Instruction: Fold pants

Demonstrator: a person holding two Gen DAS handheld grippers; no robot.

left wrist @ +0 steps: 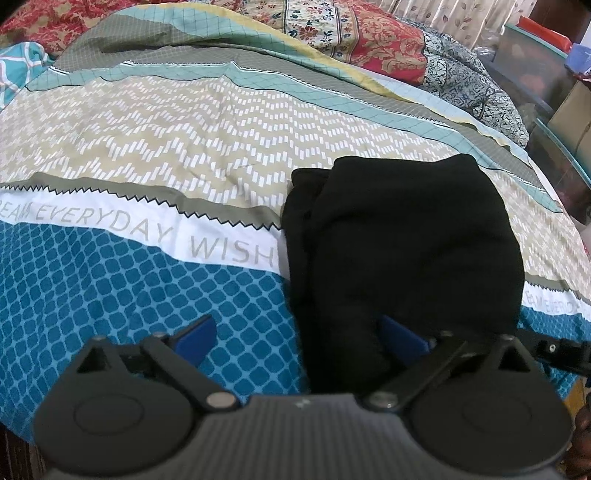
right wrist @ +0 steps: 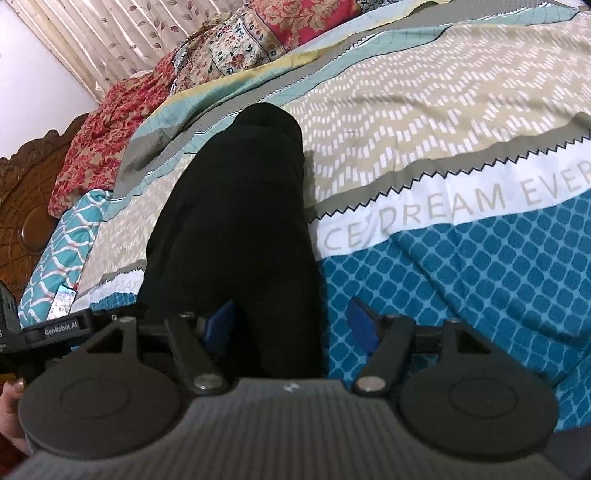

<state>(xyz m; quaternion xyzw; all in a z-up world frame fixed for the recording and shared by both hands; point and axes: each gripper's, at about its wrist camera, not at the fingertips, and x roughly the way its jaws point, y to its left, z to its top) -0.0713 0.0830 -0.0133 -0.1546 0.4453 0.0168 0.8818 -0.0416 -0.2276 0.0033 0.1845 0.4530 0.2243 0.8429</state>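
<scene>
1. Black plastic and blue pads (left wrist: 195,334) nearest the lens: left gripper (left wrist: 295,338) spread wide, grasping nothing; right gripper (right wrist: 293,326) likewise released, with nothing between the jaws.
2. Just beyond both grippers, black pants (left wrist: 402,251), soft matte cloth, already in a compact bundle with rounded far end.
3. Long axis running straight away from the grippers; near end between the two, under the inner finger of each, so about equally near to both.
4. Seen on the left edge of the bundle: several layers slightly offset, not fully even.
5. Underneath and further, printed bedsheet (left wrist: 110,288), smooth cotton look, blue grid then beige zigzag.
6. Farthest, red floral quilt (right wrist: 92,140) and pleated curtain (right wrist: 110,33).
</scene>
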